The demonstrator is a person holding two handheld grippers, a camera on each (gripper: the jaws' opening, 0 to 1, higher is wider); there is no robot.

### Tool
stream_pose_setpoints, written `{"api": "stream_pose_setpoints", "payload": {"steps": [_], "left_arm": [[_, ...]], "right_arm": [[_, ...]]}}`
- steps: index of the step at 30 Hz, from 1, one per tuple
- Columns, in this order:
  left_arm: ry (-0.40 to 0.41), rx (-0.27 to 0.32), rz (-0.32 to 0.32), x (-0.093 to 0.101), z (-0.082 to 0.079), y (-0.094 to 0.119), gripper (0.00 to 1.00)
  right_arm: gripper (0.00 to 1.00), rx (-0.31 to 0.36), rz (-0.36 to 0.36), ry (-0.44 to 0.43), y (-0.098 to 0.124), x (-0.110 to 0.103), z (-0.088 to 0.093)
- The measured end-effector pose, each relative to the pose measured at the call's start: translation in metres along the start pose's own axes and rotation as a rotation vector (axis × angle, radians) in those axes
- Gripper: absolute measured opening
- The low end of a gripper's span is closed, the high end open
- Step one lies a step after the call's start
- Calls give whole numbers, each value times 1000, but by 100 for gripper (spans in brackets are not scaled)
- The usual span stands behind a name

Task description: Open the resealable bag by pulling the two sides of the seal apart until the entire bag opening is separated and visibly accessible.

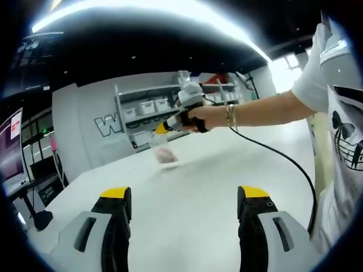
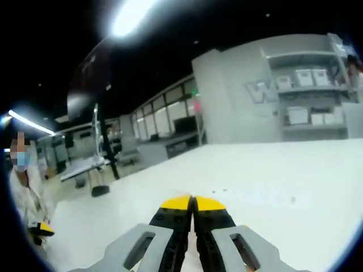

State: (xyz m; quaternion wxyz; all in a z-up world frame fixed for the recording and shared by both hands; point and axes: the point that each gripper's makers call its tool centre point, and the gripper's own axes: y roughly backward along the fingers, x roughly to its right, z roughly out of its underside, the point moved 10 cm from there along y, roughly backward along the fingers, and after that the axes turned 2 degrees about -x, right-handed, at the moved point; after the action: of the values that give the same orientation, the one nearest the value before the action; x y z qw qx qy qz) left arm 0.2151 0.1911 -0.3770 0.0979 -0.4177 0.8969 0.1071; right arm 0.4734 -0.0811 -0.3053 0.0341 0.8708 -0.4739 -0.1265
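Left gripper sits low in its own view, yellow-tipped jaws spread wide with nothing between them, just bare white table ahead. Out across that table comes the right gripper, carried by the person's hand, and it's got the resealable bag dangling off its tip. In the right gripper view the jaws are pressed tight together, yellow tips touching, with a sliver of something pale between the black pads, which I read as the bag's top edge.

So where are we? One side is gripped and the bag is lifted, its bottom down at or just above the table top, too blurred to call. The seal itself I can't make out, so open or closed is unclear. My read: the pulling apart hasn't begun, because the left gripper is well apart from the bag and holding nothing. It has yet to come in, take the opposite lip, and draw away.

The bag hangs with its long axis roughly up and down, mouth end up at the right gripper, pinkish contents sagging at the bottom
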Motion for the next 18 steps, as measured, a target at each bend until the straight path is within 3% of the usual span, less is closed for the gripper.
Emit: {"api": "stream_pose_setpoints", "payload": {"steps": [18], "left_arm": [[-11,-8,1,-4,-3,-2,75]], "right_arm": [[0,-8,55,1,-21,20,-5]]}}
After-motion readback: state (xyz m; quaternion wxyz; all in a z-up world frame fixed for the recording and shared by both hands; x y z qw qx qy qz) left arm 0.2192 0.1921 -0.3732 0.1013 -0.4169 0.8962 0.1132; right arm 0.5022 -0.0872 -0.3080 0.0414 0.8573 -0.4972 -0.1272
